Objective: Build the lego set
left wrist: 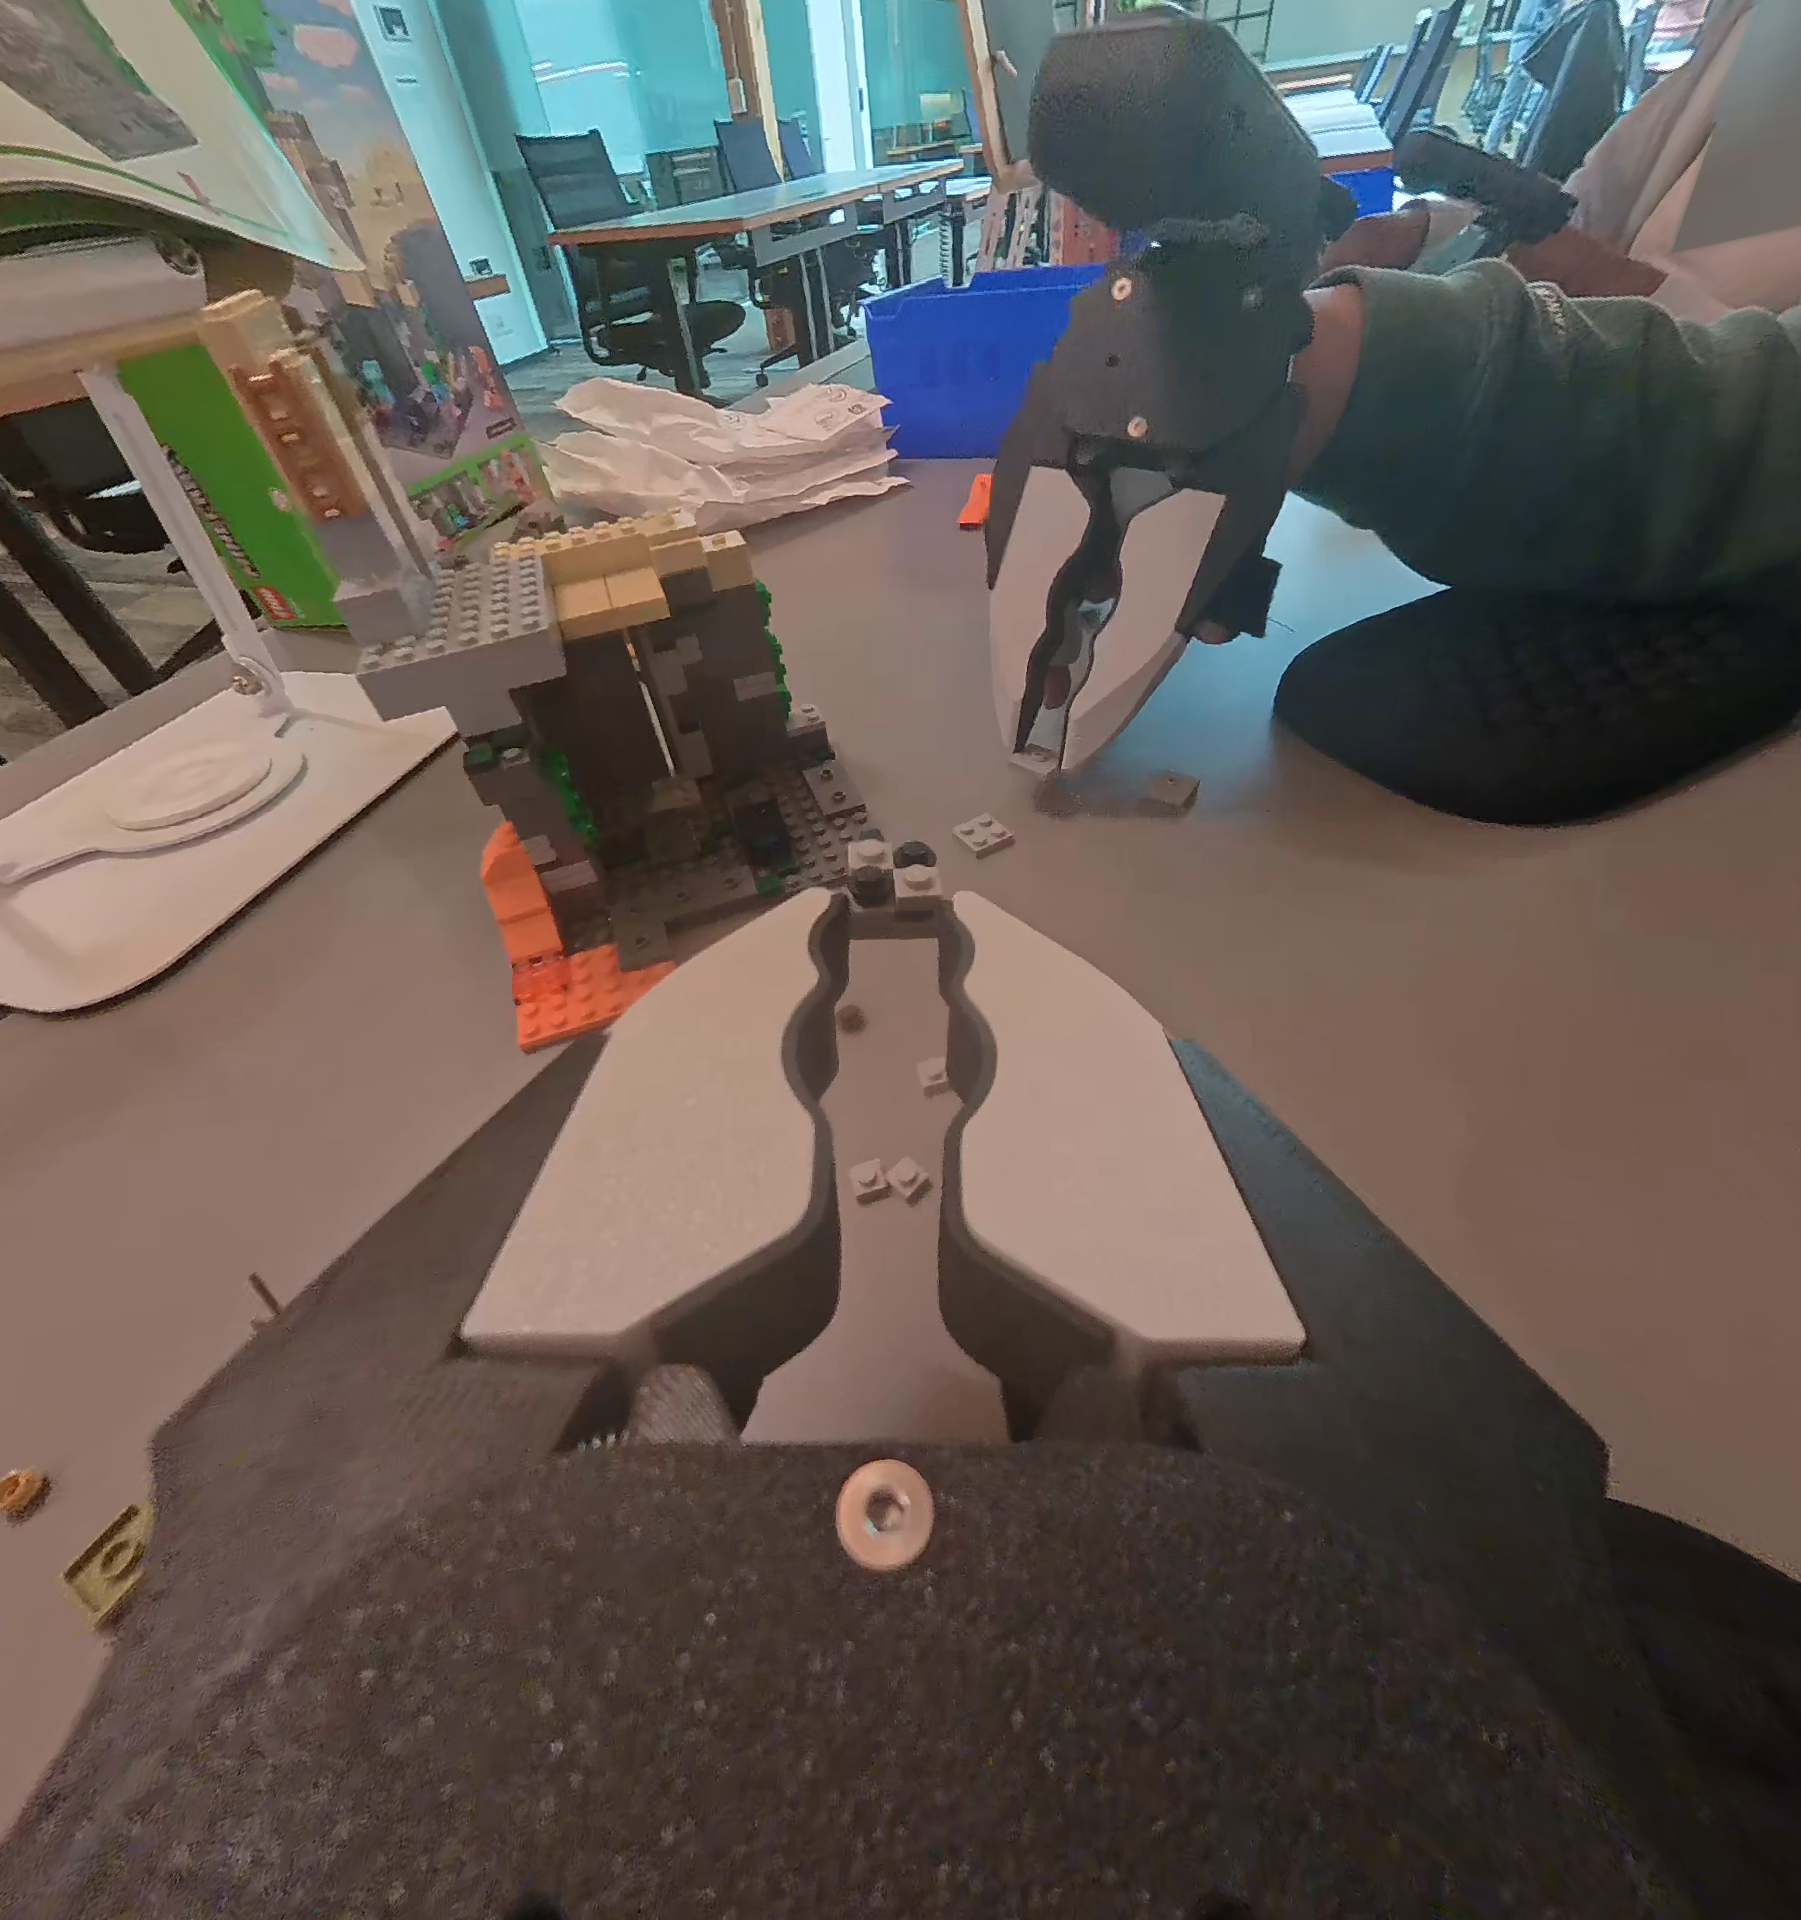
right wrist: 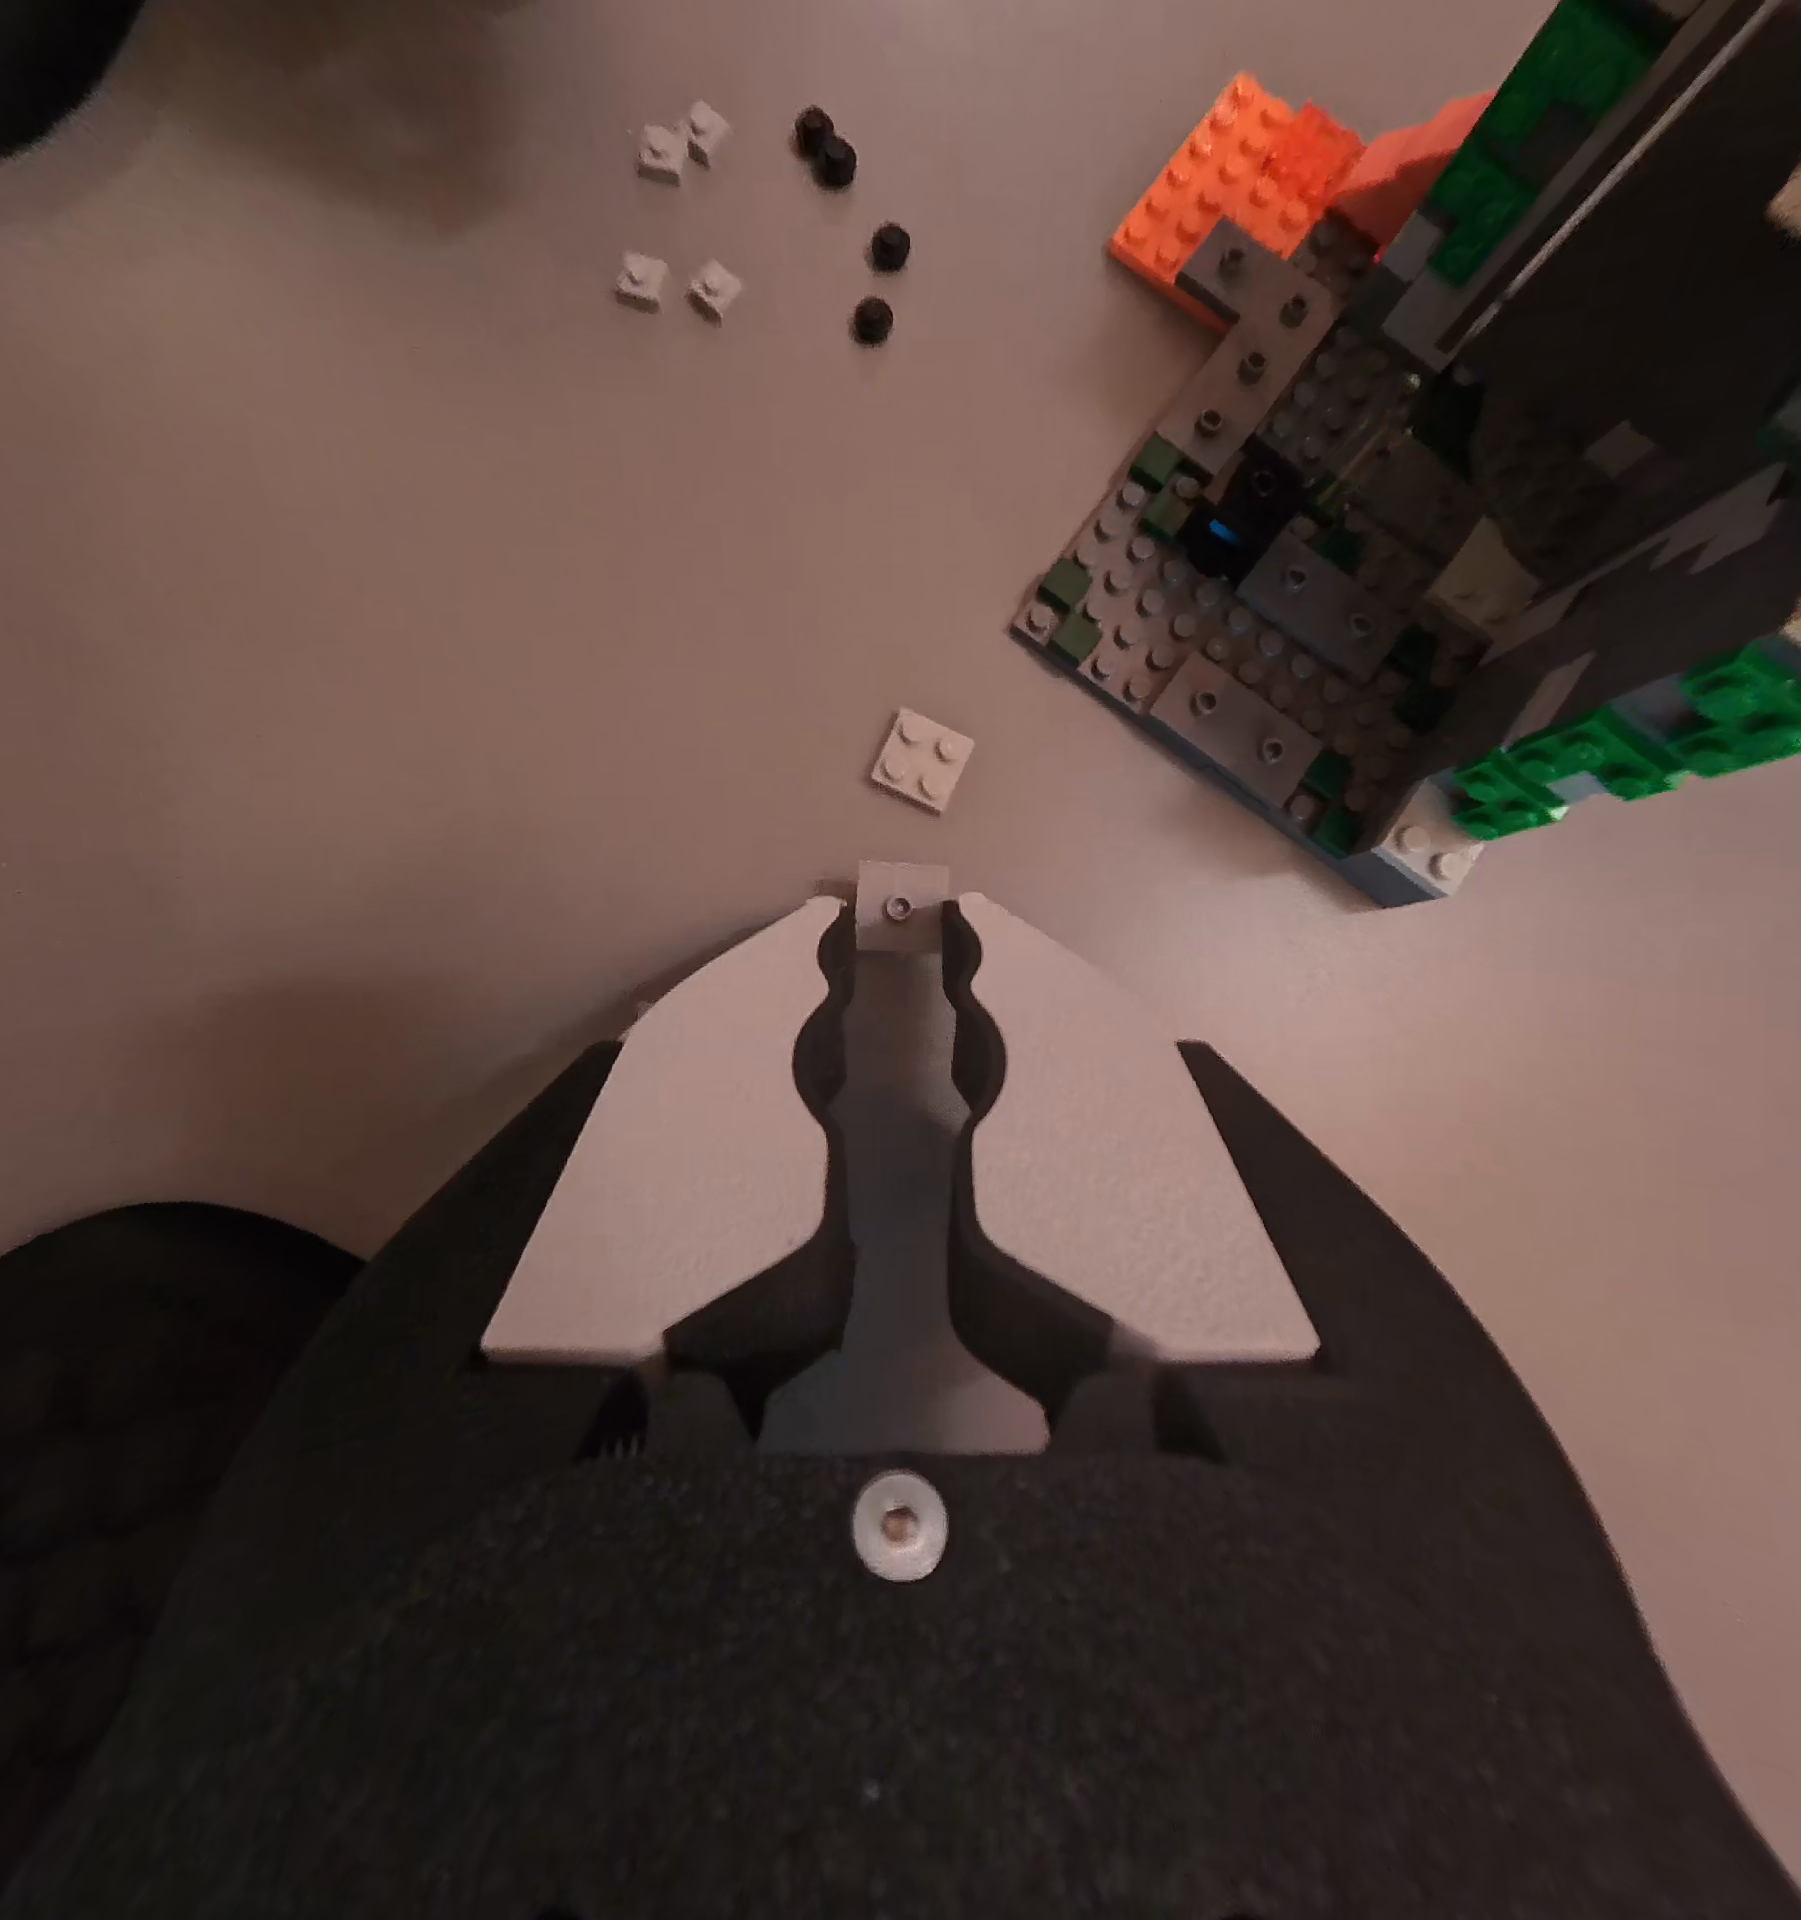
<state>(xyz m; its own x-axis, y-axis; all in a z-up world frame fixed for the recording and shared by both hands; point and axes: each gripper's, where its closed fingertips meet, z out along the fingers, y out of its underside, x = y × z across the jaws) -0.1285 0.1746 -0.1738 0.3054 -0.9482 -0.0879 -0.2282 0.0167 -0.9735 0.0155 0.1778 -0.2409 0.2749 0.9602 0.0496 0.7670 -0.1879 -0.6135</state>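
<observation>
Between right gripper (right wrist: 898,914) tips, small grey plate (right wrist: 901,906), apparently pinched

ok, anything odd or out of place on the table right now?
Nothing damaged or spilled. Loose parts lie scattered but flat: small grey plates, black round studs and a light grey 2x2 plate beside the model. The right gripper pinches a grey jumper plate at the table.
</observation>
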